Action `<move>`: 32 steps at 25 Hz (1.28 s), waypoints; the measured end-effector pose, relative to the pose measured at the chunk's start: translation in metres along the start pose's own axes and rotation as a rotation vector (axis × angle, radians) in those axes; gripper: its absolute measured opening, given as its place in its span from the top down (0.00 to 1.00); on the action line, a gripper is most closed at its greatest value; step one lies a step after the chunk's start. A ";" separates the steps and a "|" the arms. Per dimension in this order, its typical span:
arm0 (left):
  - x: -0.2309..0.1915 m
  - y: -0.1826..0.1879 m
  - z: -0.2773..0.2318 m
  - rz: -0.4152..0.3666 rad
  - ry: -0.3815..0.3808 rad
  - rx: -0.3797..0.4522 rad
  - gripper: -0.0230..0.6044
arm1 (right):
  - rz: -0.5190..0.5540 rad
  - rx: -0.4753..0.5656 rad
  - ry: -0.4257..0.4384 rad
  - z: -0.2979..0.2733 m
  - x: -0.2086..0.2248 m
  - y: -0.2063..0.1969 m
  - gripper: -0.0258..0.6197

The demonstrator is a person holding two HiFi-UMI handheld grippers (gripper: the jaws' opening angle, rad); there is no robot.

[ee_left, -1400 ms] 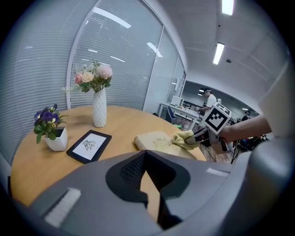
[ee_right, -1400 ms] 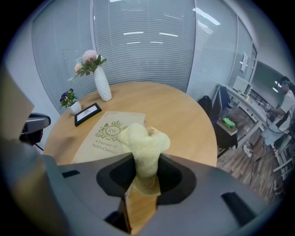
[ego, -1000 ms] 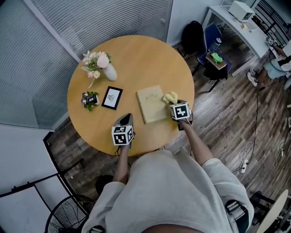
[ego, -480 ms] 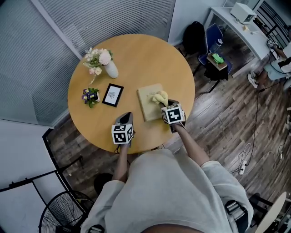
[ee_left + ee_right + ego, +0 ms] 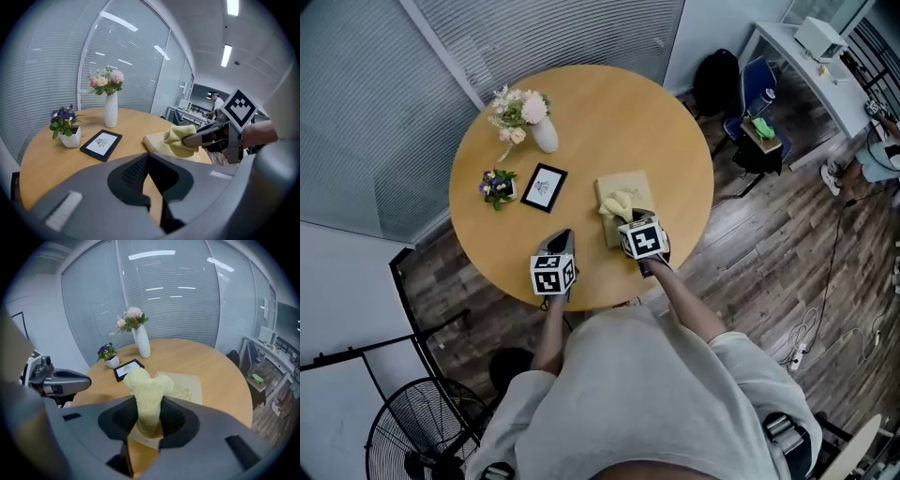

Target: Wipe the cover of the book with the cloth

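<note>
On the left of the round desk (image 5: 591,103), a vase (image 5: 544,136), potted plant (image 5: 497,185) and framed picture (image 5: 544,187) stand apart from the work. The left tongs (image 5: 561,244) are held closed and empty near the front edge, likely parked out of the way. To their right, the right tongs (image 5: 628,220) pinch a yellow cloth (image 5: 617,202) against the near half of the book (image 5: 634,186), seemingly mid-wipe. The book lies near the desk's front right edge, and bare wood beyond it leaves room for strokes.
</note>
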State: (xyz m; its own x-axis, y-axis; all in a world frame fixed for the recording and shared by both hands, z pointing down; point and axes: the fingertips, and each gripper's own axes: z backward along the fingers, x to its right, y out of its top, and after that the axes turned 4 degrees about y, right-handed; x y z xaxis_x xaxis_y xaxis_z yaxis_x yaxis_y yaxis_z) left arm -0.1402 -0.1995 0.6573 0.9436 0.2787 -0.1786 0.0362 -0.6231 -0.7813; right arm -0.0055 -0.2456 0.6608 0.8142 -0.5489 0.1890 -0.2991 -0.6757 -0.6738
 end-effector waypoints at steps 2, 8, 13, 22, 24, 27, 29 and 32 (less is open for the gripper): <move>-0.004 -0.002 0.003 0.006 0.011 -0.001 0.95 | 0.008 -0.011 0.015 -0.006 -0.007 -0.002 0.77; -0.017 -0.009 0.010 0.023 0.040 -0.007 0.95 | 0.011 -0.052 0.043 -0.022 -0.020 -0.015 0.77; -0.021 -0.012 0.011 0.027 0.049 -0.014 0.95 | -0.025 -0.110 0.046 -0.036 -0.019 -0.037 0.77; -0.018 -0.012 0.003 0.026 0.041 -0.021 0.95 | -0.040 -0.143 0.034 -0.048 -0.017 -0.054 0.77; -0.014 -0.012 0.001 0.026 0.037 -0.023 0.95 | -0.027 -0.139 0.024 -0.047 -0.018 -0.054 0.77; -0.011 -0.011 -0.001 0.024 0.031 -0.023 0.95 | -0.033 -0.139 0.028 -0.047 -0.017 -0.055 0.77; -0.011 -0.010 -0.001 0.022 0.031 -0.023 0.95 | -0.039 -0.137 0.036 -0.046 -0.016 -0.054 0.77; -0.010 -0.009 -0.002 0.020 0.031 -0.022 0.95 | -0.044 -0.133 0.044 -0.045 -0.014 -0.054 0.77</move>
State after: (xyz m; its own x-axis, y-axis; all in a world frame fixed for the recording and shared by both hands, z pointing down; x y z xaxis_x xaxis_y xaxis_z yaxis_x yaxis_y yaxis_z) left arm -0.1488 -0.1981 0.6673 0.9541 0.2429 -0.1753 0.0236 -0.6443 -0.7644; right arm -0.0233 -0.2233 0.7271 0.8062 -0.5364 0.2498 -0.3291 -0.7573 -0.5641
